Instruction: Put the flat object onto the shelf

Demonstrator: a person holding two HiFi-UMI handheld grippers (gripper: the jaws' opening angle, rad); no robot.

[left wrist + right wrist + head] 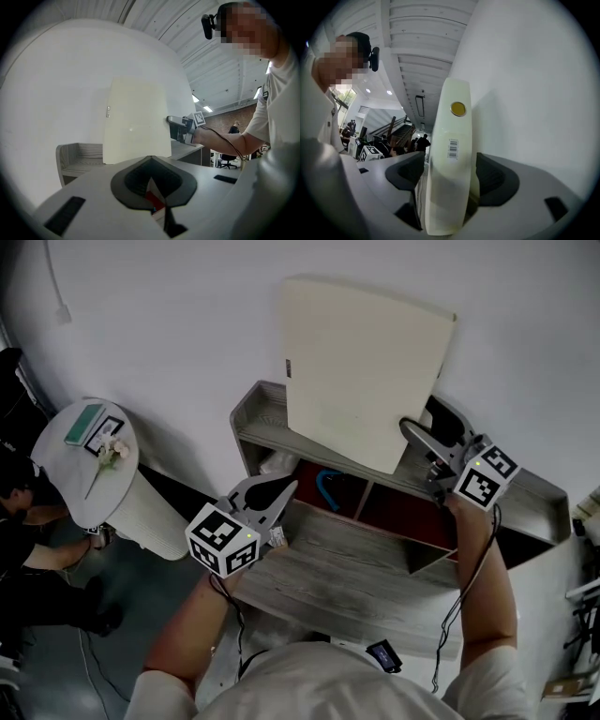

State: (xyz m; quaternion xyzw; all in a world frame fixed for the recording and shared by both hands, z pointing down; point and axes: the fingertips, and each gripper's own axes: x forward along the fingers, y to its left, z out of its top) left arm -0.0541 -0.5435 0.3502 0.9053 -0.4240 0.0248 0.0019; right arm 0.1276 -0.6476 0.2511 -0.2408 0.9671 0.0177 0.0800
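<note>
The flat object [361, 371] is a cream board with a barcode sticker, standing on edge on top of the grey wooden shelf [258, 413] and leaning on the white wall. My right gripper [414, 434] is at its lower right edge. In the right gripper view the board [447, 187] stands between the jaws of that gripper [450, 157], which are spread wide with a thin gap on each side. My left gripper [277, 488] hovers lower, in front of the shelf, shut and empty. The left gripper view has its closed tips [150, 159] pointing at the board [136, 122].
A round white side table [56, 465] with a book and flowers stands at the left, and a person sits beside it. A blue item [328, 486] lies in a red-lined compartment under the shelf top. A wide lower board [375, 568] juts toward me.
</note>
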